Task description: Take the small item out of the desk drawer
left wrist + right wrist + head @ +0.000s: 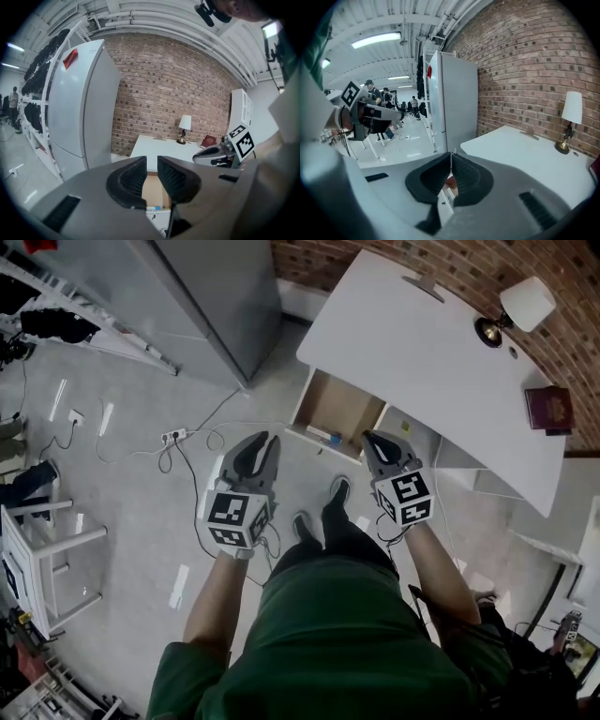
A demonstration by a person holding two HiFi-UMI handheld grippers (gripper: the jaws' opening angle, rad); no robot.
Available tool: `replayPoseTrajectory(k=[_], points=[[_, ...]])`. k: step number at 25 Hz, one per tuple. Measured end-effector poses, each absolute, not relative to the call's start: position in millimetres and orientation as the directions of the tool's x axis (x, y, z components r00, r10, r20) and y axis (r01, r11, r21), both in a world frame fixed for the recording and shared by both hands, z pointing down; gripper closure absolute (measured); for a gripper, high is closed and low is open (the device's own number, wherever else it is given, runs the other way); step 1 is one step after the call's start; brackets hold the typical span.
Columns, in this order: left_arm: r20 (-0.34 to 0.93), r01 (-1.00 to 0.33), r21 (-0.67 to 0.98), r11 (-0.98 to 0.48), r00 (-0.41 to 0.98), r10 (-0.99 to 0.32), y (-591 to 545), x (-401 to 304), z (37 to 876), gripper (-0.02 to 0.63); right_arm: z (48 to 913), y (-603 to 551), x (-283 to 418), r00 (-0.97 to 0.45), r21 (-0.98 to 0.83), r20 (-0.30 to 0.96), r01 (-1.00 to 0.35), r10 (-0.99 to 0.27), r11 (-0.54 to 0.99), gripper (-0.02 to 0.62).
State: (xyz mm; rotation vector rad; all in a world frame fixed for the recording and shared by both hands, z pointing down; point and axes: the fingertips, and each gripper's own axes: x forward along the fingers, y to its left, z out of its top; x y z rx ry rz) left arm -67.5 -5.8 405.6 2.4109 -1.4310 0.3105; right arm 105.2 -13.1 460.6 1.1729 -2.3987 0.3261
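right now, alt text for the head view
Seen from above, a person holds the left gripper and right gripper toward an open drawer in a white desk. A small blue item lies at its front; a lamp and red book sit on top.

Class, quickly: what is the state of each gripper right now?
Left gripper: open, nothing between its jaws.
Right gripper: closed, tips together, holding nothing.

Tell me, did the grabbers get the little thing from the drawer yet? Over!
Left gripper open, empty. Right gripper shut, empty. Small item lying in the open drawer, not yet picked. Nothing seen in the way.
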Motion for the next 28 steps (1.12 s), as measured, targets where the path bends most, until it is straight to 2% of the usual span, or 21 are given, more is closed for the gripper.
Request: replayPoseTrajectory(k=[7, 14, 28], points=[[0.446, -0.898, 0.172, -0.406, 0.438, -0.781, -44.4, -42.7, 451.2, 0.54, 528.8, -41.0, 111.2, -0.6, -0.074, 0.58, -0.712, -0.551, 0.698, 0.574], [0.519, -0.903, 0.202, -0.38, 0.427, -0.74, -65.9, -20.1, 495.8, 0.54, 580.2, -65.7, 117.2, -0.637, -0.145, 0.618, -0.667, -0.46, 0.731, 0.558], [0.635, -0.899, 0.225, -0.376, 0.428, -0.643, -63.4, -19.9, 589.4, 0.54, 672.7, -68.9, 106.6, -0.616, -0.236, 0.722, -0.648, -0.317, 0.724, 0.541]])
